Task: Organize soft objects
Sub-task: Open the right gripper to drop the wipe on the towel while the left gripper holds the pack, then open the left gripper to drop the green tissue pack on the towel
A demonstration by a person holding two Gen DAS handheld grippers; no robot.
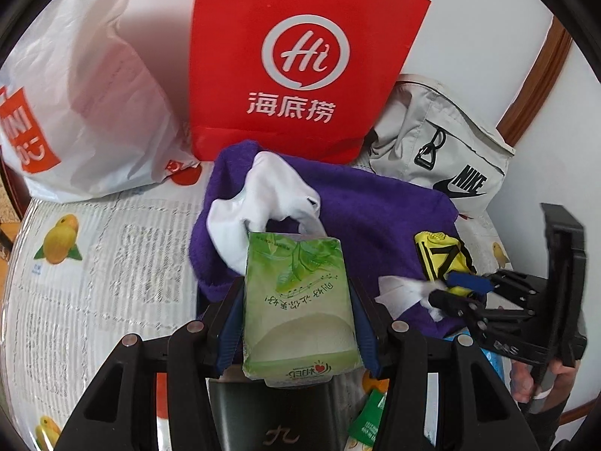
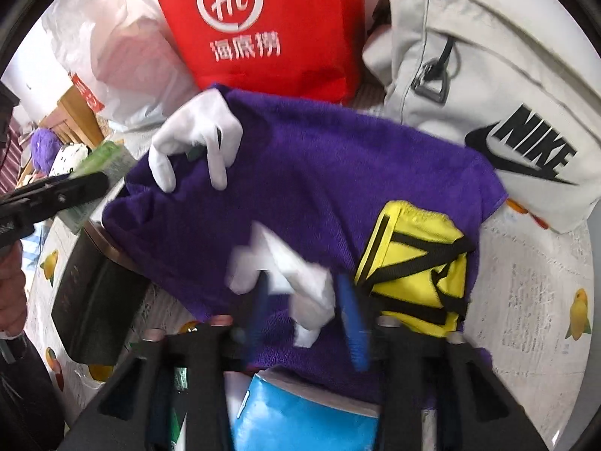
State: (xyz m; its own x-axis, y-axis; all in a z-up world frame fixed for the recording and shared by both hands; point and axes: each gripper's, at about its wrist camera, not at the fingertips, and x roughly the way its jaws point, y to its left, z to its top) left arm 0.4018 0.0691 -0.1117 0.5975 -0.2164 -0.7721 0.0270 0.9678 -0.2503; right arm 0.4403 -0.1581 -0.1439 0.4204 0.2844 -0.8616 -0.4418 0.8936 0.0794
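My left gripper is shut on a green tissue pack and holds it above a purple towel. A white glove lies on the towel's far left part; it also shows in the right wrist view. My right gripper has its blue fingers around a crumpled white tissue over the purple towel. A yellow pouch with black straps lies on the towel just right of it. The right gripper also shows in the left wrist view, with the white tissue at its tips.
A red Haidilao bag, a white plastic bag and a grey Nike bag stand behind the towel. A dark box and a blue pack lie near me. The tablecloth has fruit prints.
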